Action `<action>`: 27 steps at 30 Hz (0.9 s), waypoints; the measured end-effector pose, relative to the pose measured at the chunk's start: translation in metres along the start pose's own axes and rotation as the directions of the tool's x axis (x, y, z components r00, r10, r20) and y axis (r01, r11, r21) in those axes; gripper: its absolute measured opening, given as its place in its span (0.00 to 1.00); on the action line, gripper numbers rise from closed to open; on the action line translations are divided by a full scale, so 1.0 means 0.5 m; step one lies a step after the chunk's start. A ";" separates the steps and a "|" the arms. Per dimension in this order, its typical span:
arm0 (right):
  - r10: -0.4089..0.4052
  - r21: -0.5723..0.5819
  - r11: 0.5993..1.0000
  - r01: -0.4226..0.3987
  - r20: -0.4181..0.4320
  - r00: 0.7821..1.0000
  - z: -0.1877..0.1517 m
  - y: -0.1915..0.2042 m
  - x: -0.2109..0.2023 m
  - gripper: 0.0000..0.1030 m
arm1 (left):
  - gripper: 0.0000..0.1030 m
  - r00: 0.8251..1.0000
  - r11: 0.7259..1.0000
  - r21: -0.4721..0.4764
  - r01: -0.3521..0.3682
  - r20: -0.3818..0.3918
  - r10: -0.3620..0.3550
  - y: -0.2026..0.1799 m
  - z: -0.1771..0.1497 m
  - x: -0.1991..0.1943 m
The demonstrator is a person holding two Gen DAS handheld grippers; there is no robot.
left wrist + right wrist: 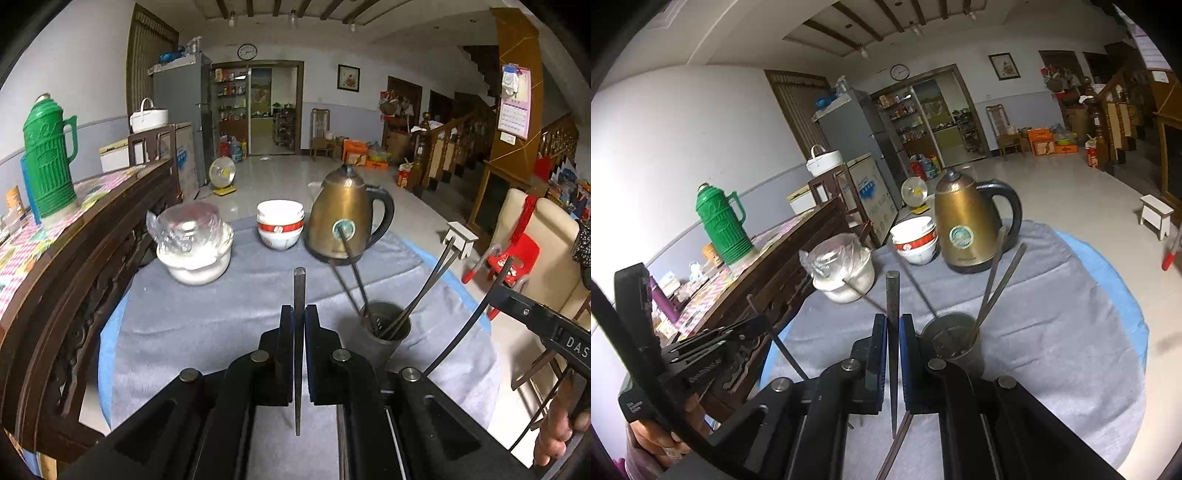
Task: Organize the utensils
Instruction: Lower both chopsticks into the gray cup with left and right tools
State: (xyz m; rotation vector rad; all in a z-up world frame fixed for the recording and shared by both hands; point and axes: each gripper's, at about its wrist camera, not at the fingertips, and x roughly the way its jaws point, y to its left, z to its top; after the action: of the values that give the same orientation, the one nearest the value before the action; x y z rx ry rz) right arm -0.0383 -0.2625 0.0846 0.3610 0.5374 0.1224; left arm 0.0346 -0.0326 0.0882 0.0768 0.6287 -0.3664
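Note:
A metal utensil cup [386, 326] stands on the grey cloth [221, 302] and holds several dark chopsticks [428, 280] leaning outward. My left gripper [298, 314] is shut on one dark chopstick [299, 295], held upright above the cloth, left of the cup. In the right wrist view my right gripper [893, 325] is shut on another dark chopstick [892, 295], just left of the cup [955, 338]. A further chopstick [897, 443] lies on the cloth under the right gripper. The left gripper's body [701, 354] shows at the left there.
A brass electric kettle [345, 214], stacked red-and-white bowls [280, 223] and a white pot with a plastic bag [195, 245] stand at the table's far side. A dark wooden sideboard [74, 266] with a green thermos [50, 155] flanks the left. A red chair [513, 254] is at right.

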 end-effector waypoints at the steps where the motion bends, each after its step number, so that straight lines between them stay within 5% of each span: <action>1: -0.004 0.001 1.000 0.004 0.003 1.000 0.005 -0.001 -0.002 0.07 | 0.05 1.000 1.000 0.003 0.005 0.010 -0.005 -0.004 0.007 -0.002; 18: -0.065 0.063 0.996 0.057 0.142 0.988 0.117 -0.036 -0.049 0.07 | 0.05 0.976 0.990 -0.048 0.132 0.180 -0.121 -0.068 0.144 -0.030; 27: -0.184 0.122 0.980 0.158 0.253 0.950 0.131 -0.072 -0.028 0.07 | 0.05 0.956 0.979 -0.146 0.143 0.277 -0.098 -0.094 0.157 0.041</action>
State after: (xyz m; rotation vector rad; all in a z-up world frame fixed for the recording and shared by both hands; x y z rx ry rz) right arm -0.0155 -0.3190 0.1301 0.4197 0.3098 -0.1205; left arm 0.0769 -0.0971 0.1414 -0.1689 0.3936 -0.4332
